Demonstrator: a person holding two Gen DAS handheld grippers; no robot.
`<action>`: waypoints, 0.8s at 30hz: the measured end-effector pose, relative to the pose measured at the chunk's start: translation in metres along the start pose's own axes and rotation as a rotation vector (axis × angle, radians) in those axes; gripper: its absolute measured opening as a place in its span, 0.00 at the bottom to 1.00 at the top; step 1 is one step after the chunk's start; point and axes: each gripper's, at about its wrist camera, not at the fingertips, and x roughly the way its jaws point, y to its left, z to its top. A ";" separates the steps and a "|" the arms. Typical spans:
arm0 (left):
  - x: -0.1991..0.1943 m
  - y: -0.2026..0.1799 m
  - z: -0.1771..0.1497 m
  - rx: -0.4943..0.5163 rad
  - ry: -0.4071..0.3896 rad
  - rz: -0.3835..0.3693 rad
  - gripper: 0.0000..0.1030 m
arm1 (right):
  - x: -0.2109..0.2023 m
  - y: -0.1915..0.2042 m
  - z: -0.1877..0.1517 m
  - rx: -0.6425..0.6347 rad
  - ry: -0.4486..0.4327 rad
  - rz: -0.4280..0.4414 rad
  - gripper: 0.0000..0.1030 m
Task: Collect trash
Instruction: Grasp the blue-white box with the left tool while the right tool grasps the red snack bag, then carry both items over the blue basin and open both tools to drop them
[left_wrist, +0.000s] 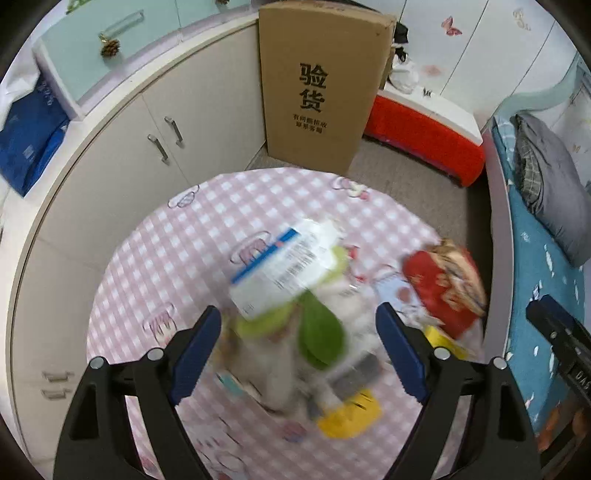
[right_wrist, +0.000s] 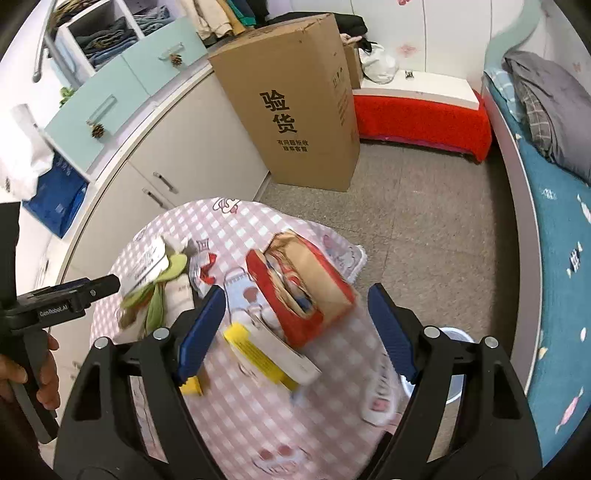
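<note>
Trash lies on a round table with a pink checked cloth (left_wrist: 192, 236). In the left wrist view a blurred pile holds a white box with a blue stripe (left_wrist: 284, 266), green wrappers (left_wrist: 321, 332) and a yellow packet (left_wrist: 351, 417). My left gripper (left_wrist: 299, 328) is open above this pile. A torn red carton (right_wrist: 299, 288) and a yellow-and-white box (right_wrist: 269, 354) lie in the right wrist view. My right gripper (right_wrist: 295, 306) is open, its jaws on either side of the red carton. The red carton also shows in the left wrist view (left_wrist: 443, 288).
A tall cardboard box (right_wrist: 291, 110) stands on the floor beyond the table. White cabinets (right_wrist: 177, 155) run along the left. A red bench (right_wrist: 417, 114) and a bed (right_wrist: 546, 206) stand at the right. A light blue bin (right_wrist: 450, 373) sits beside the table's right edge.
</note>
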 end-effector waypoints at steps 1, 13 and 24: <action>0.006 0.001 0.004 0.016 0.009 -0.011 0.81 | 0.009 0.004 0.002 0.011 0.003 -0.008 0.76; 0.078 0.008 0.037 0.127 0.098 -0.089 0.61 | 0.069 0.003 0.003 0.083 0.059 -0.070 0.81; 0.069 0.028 0.042 0.031 0.055 -0.125 0.23 | 0.110 -0.011 0.003 0.083 0.169 -0.078 0.83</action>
